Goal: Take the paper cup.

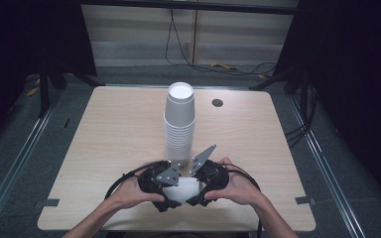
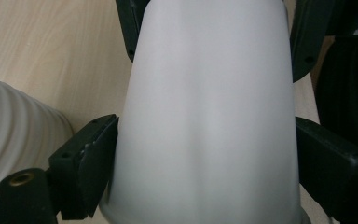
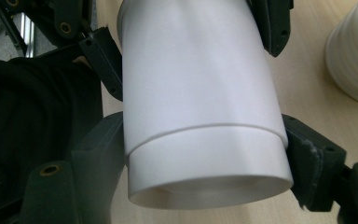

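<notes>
Item: white paper cup, smooth, tapered, lying sideways near the bench's near edge, mostly hidden between the hands in the high view (two nested, judging by a seam). Left claw straddles it, pad contact hard to judge; right claw clamps it. Ribbed inverted cup stack stands mid-bench.

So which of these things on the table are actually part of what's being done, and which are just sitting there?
Part of the job:
- white cup held between both grippers
- left gripper
- right gripper
- tall stack of cups, just behind

Just lying about:
- round dark cap set in the table
- cables on the floor beyond
</notes>
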{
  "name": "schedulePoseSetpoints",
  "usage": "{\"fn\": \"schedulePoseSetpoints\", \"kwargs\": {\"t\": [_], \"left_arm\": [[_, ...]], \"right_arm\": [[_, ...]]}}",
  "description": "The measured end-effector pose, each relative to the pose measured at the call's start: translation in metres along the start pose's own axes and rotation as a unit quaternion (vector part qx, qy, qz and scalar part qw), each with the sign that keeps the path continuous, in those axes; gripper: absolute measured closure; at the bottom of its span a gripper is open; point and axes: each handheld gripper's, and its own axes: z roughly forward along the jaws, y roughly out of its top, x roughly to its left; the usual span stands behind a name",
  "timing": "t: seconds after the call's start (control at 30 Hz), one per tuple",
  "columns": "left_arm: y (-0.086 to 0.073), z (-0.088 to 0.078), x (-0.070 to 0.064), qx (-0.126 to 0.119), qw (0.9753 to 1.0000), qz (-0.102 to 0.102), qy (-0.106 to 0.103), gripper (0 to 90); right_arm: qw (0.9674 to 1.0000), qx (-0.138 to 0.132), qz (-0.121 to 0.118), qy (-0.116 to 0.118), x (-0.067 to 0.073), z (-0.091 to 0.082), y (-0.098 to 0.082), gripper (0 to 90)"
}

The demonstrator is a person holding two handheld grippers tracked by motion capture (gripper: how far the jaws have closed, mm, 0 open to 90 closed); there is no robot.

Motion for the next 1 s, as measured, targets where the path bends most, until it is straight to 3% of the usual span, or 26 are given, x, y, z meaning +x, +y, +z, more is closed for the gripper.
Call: {"fn": "schedulePoseSetpoints", "kwargs": {"t": [0.23, 0.5, 0.67, 0.8, 1.0], "left_arm": [[-0.001, -0.001, -0.002, -0.004, 0.9997, 0.017, 0.016, 12.6], [-0.002, -0.008, 0.0, -0.033, 0.9992, 0.018, 0.014, 13.1], [-0.003, -0.012, 0.001, -0.06, 0.998, 0.007, 0.022, 14.3], [-0.004, -0.02, 0.005, -0.087, 0.9961, -0.005, 0.016, 15.9], [-0.006, -0.028, 0.011, -0.13, 0.9908, -0.037, 0.009, 15.9]], "right_arm": [[1.0, -0.002, 0.002, 0.001, -0.002, 0.001, -0.002, 23.3], [0.9999, -0.008, 0.005, -0.006, -0.002, -0.001, -0.003, 23.2], [0.9999, -0.013, 0.007, -0.008, -0.004, -0.003, -0.003, 23.1], [0.9998, -0.012, 0.017, -0.008, -0.007, -0.004, -0.006, 22.9], [0.9995, -0.017, 0.022, -0.015, -0.009, -0.008, -0.008, 22.8]]}}
